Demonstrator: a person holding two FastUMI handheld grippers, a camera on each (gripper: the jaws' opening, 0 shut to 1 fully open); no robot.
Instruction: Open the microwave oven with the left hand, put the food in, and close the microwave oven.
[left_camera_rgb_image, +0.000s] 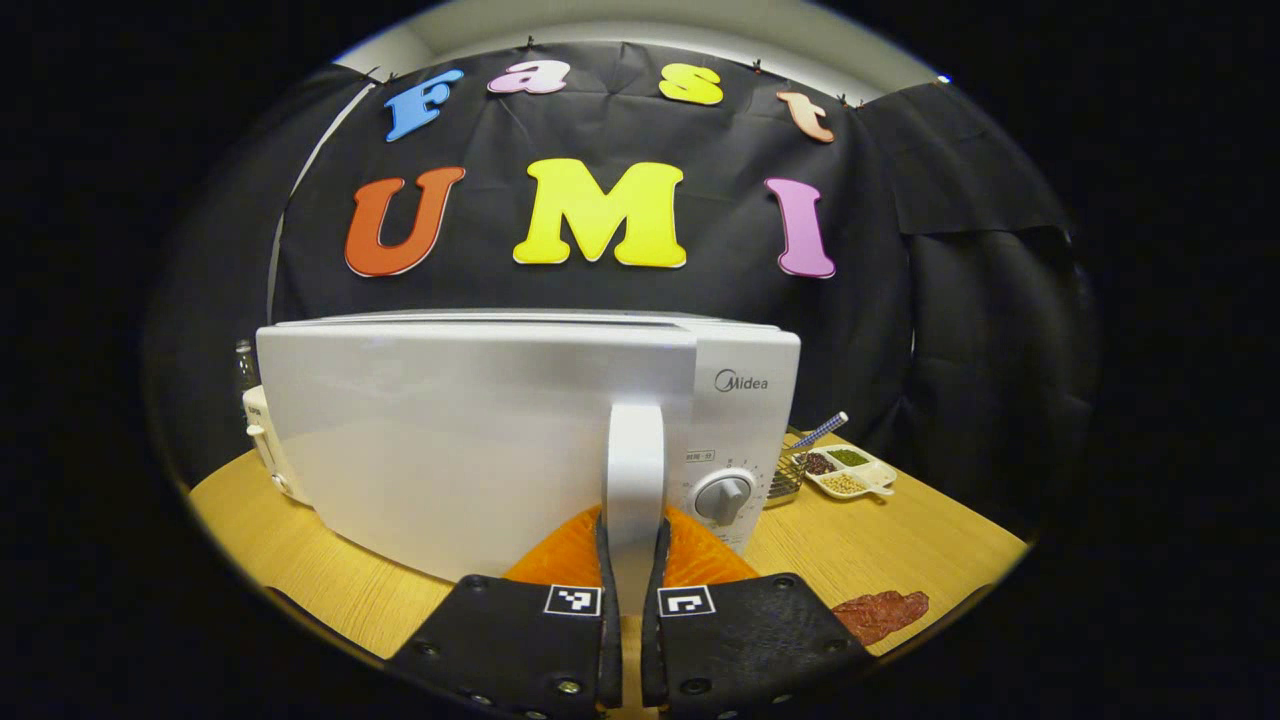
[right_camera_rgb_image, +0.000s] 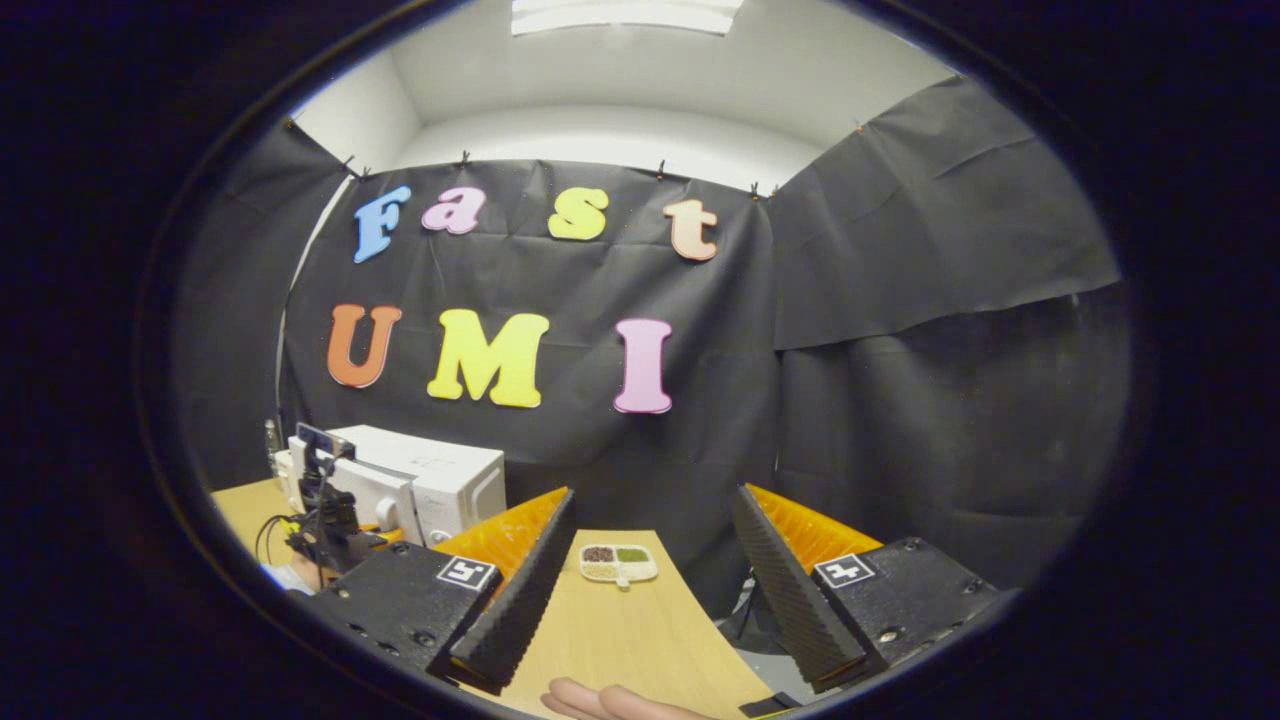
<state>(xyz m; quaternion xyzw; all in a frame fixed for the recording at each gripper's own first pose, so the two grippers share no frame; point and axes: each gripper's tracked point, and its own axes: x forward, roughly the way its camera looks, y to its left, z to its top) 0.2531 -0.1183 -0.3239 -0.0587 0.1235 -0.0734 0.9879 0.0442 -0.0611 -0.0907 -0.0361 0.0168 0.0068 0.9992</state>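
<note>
The white microwave (left_camera_rgb_image: 500, 420) stands on the wooden table (left_camera_rgb_image: 900, 540) straight ahead of my left gripper (left_camera_rgb_image: 635, 535). That gripper is shut on the door's vertical white handle (left_camera_rgb_image: 635, 450), one finger on each side. A flat reddish-brown piece of food (left_camera_rgb_image: 880, 613) lies on the table to the right of the gripper. In the right gripper view the microwave (right_camera_rgb_image: 450, 480) sits far left, with the other gripper (right_camera_rgb_image: 325, 520) at its door. My right gripper (right_camera_rgb_image: 650, 600) hangs open over the table edge with nothing between its fingers.
A white divided dish of beans (left_camera_rgb_image: 848, 472) and a wire basket with a striped handle (left_camera_rgb_image: 790, 478) sit right of the microwave. A bottle (left_camera_rgb_image: 245, 365) and a white appliance (left_camera_rgb_image: 262, 440) stand behind its left side. The dish (right_camera_rgb_image: 618, 563) lies ahead of my right gripper; a hand's fingers (right_camera_rgb_image: 610, 702) show below.
</note>
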